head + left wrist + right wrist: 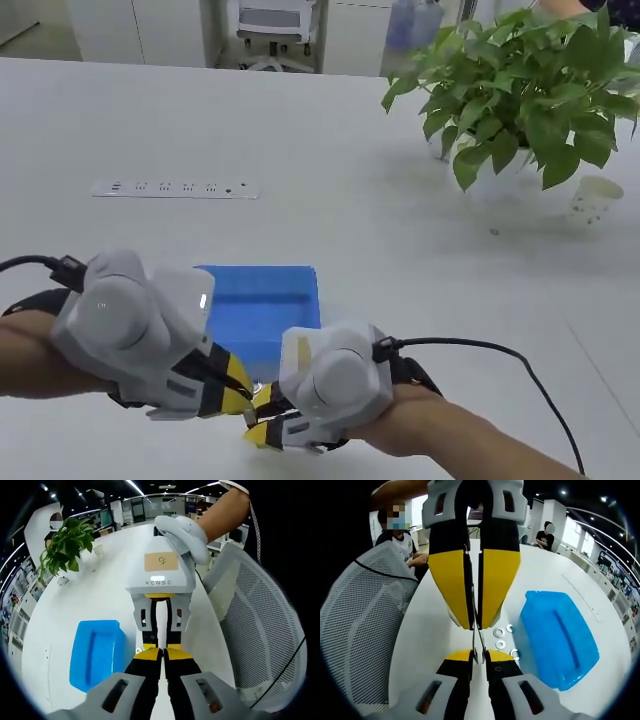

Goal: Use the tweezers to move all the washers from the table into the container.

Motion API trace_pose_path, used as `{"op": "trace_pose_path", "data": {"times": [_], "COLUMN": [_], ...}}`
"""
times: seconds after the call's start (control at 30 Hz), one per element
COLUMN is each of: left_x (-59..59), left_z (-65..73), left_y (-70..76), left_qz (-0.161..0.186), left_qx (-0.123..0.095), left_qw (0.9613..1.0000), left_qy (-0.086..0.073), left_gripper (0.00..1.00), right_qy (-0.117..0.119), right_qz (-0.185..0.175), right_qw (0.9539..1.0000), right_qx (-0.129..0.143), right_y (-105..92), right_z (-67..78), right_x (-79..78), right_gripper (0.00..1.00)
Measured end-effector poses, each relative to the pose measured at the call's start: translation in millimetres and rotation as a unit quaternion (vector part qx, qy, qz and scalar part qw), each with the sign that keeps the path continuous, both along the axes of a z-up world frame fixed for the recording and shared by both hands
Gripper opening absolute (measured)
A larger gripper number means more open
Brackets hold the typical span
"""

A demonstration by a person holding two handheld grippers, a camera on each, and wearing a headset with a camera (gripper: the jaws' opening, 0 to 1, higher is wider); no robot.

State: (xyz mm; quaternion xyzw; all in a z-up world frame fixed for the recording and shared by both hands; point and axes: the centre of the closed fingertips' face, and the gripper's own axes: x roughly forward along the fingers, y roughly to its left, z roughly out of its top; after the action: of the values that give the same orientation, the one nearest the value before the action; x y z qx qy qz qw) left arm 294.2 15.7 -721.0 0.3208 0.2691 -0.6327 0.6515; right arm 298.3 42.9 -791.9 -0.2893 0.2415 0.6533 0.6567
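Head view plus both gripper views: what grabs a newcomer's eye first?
The left gripper and right gripper meet nose to nose low in the head view, yellow jaws pinching thin tweezers between them. Behind them sits a bright blue container, four washers loose on the white table beside it.

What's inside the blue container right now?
No washers visible inside the container; the washers lie on the table beside it. In the head view its near edge is covered.
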Motion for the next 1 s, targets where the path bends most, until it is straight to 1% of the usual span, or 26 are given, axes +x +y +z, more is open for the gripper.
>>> {"op": "trace_pose_path", "data": {"times": [0.23,0.47,0.83,0.93,1.0], "left_x": [4.2,10.3,17.2,19.9,21.3], "left_z": [1.5,4.6,4.7,4.0,3.4], "left_y": [0.7,-2.0,-7.2,-8.0,-8.7], "left_qz": [-0.006,-0.013,-0.017,-0.020,-0.021], "left_qx": [0.006,0.008,0.010,0.011,0.011], "left_qw": [0.9999,0.9998,0.9996,0.9995,0.9995], "left_qy": [-0.007,-0.013,-0.018,-0.020,-0.020], "left_gripper": [0.06,0.06,0.06,0.06,0.06], "right_qy": [-0.005,-0.013,-0.019,-0.019,-0.019], "right_qz": [-0.004,-0.012,-0.024,-0.030,-0.032], "right_qw": [1.0000,0.9998,0.9995,0.9993,0.9993], "right_qx": [0.004,0.007,0.010,0.012,0.011], "right_y": [0.5,-1.1,-4.4,-5.3,-5.7], "right_z": [1.6,5.2,5.7,5.2,4.6], "right_x": [3.8,12.1,21.2,23.6,24.8], "right_gripper": [0.12,0.12,0.12,0.12,0.12]}}
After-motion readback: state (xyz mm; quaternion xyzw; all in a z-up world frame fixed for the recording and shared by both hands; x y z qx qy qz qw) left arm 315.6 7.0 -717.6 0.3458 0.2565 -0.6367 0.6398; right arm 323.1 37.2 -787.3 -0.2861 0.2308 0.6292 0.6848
